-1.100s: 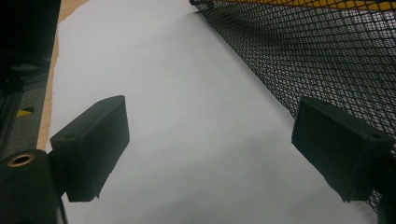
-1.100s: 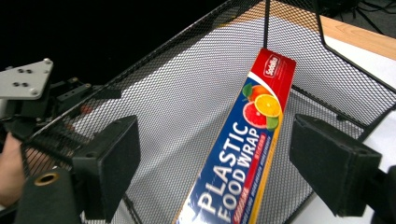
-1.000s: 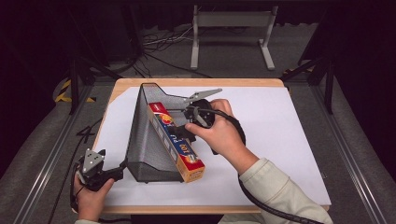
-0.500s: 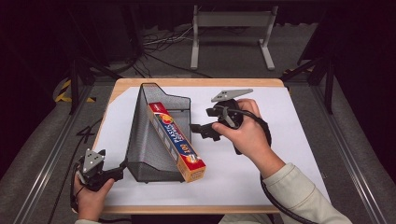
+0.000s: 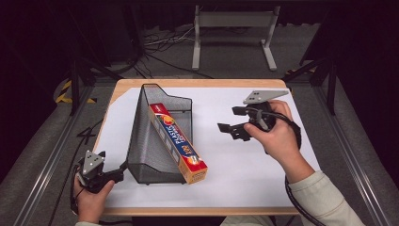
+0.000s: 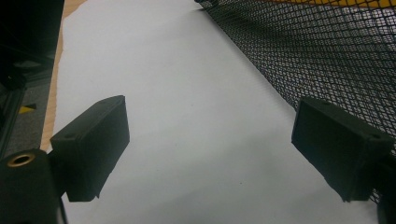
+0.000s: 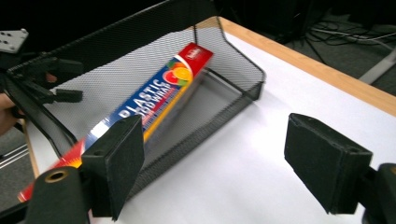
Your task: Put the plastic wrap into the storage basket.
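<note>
At seven o'clock on the table [image 5: 282, 188], near its front-left corner, the left gripper [image 5: 120, 172] rests low on the white surface, jaws spread wide with nothing between them; in the left gripper view one jaw lies close against the mesh wall while bare white sheet runs ahead between the jaws to the wooden edge. Just right of it stands the black wire-mesh file holder [image 5: 155, 136], its tall end at twelve o'clock and its low open end toward six. Leaning inside along its right wall is the plastic wrap box [image 5: 178, 143], slanting from eleven o'clock down to five, its front end poking past the holder's front rim. Open white table stretches from the box toward three o'clock. Over that room, at about two o'clock, the right gripper [image 5: 229, 123] hovers well apart from the box, released, jaws wide and aimed back at the holder. Behind it, bare table continues to the right edge.
</note>
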`<state>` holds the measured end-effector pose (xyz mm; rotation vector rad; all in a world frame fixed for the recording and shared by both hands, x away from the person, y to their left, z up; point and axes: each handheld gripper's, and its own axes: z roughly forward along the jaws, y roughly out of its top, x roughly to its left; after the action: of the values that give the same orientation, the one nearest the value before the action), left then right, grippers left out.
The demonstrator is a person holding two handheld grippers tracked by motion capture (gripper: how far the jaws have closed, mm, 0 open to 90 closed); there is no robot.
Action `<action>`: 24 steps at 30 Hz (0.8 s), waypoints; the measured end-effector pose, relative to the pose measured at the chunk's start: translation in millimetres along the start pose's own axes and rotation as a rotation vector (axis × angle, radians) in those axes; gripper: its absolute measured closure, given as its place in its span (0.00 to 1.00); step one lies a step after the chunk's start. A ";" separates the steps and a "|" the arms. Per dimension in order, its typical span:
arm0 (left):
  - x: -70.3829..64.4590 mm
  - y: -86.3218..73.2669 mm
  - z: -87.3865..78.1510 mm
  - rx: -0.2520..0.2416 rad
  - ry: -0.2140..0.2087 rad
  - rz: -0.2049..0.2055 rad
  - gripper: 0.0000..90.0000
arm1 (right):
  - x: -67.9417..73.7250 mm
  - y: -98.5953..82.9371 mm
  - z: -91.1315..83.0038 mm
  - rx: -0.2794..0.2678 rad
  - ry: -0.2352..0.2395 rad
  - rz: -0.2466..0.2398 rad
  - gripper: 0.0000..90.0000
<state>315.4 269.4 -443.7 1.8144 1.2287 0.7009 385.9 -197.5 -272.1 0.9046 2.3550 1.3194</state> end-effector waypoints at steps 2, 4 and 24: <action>0.0 -0.1 -0.1 0.000 0.002 -0.003 0.13 | -8.1 -7.5 -9.3 -0.004 -0.008 0.004 0.24; 0.3 -0.2 0.3 0.002 0.001 -0.001 0.13 | -17.9 -16.7 -19.6 -0.020 -0.025 0.022 0.24; -0.5 0.1 -0.8 0.000 -0.004 0.004 0.14 | -71.4 -100.4 -46.5 -0.101 -0.116 0.070 0.18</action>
<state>314.6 269.2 -443.1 1.8181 1.2227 0.6990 377.4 -312.8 -335.2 1.0133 2.1675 1.3599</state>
